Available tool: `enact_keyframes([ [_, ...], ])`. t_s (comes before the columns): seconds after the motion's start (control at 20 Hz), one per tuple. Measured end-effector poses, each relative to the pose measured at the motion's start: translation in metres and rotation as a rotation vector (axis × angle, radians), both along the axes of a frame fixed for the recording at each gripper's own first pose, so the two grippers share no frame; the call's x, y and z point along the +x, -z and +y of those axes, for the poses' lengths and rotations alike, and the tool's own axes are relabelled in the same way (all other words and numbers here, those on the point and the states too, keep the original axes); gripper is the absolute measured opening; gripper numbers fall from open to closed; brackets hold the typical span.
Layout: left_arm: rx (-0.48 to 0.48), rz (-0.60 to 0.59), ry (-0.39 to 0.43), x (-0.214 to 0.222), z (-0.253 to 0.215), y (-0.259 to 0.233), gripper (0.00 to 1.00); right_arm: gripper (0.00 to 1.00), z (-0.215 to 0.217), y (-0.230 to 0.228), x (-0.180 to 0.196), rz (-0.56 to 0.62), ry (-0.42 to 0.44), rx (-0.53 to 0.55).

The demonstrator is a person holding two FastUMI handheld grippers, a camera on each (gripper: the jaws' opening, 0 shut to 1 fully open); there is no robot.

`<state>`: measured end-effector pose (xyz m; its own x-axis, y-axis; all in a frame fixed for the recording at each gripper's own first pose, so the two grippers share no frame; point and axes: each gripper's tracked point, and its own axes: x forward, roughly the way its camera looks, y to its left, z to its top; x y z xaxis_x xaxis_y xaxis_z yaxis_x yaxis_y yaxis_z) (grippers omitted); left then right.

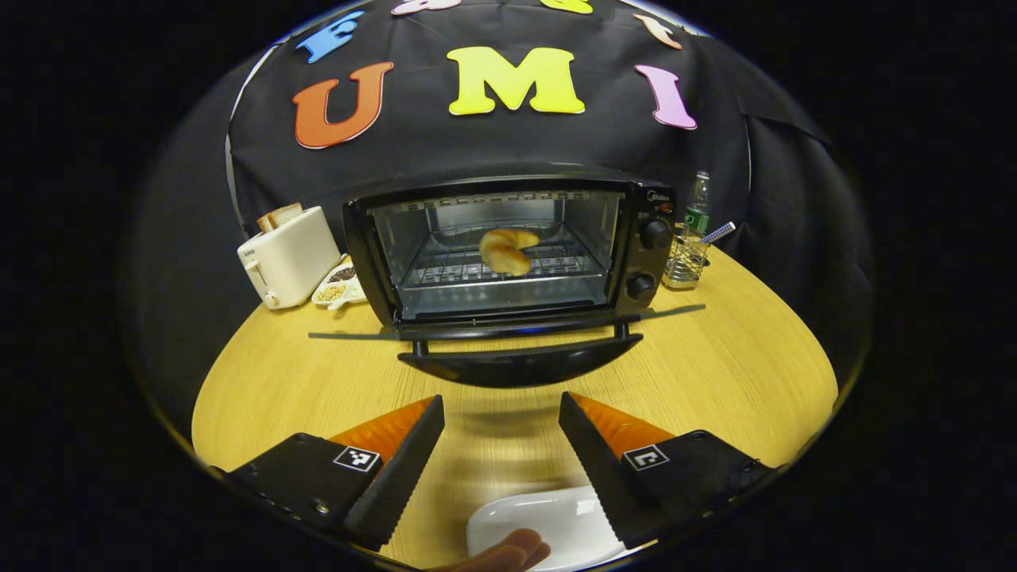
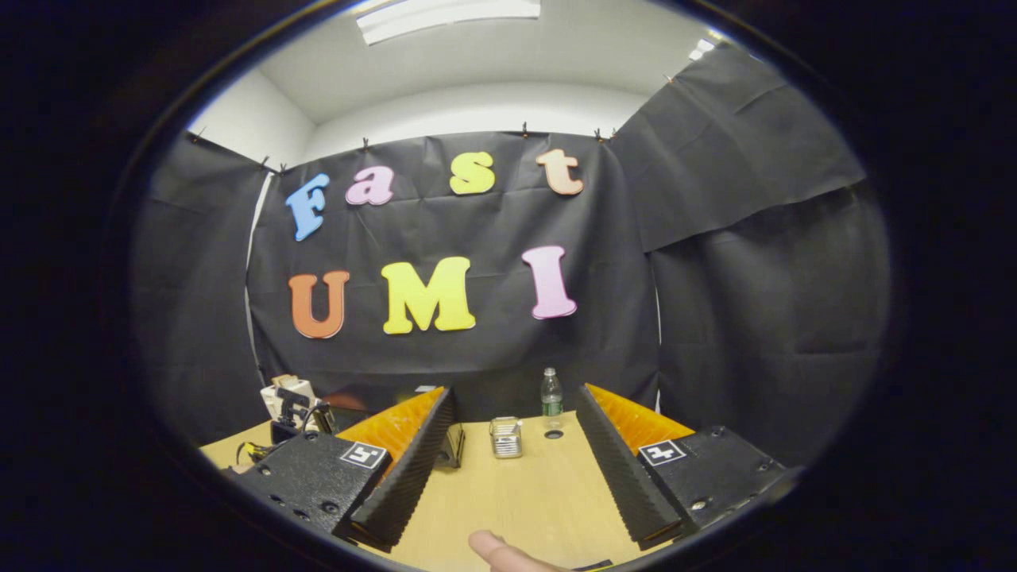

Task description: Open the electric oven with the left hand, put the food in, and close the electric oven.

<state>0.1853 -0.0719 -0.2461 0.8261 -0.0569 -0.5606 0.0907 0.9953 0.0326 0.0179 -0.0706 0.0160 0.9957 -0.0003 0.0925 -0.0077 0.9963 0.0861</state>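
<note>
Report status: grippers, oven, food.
Left gripper open, short of the oven. Right gripper open, empty. Door down, bread on rack. Nothing blocking.

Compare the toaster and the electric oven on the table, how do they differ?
The toaster is cream and compact; the electric oven is black and much wider. The toaster holds bread slices upright in its top slots; the oven, its door folded down open, holds a bread roll on its wire rack. Both stand on the wooden table.

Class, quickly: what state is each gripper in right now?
Left gripper: open, holding nothing.
Right gripper: open, holding nothing.
</note>
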Motion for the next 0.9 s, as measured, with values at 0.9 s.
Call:
enact_keyframes([
  [0.9, -0.041, -0.159, -0.005, 0.087, 0.003, -0.079, 0.96, 0.97, -0.004, 0.019, 0.013, 0.044, 0.004, -0.006],
])
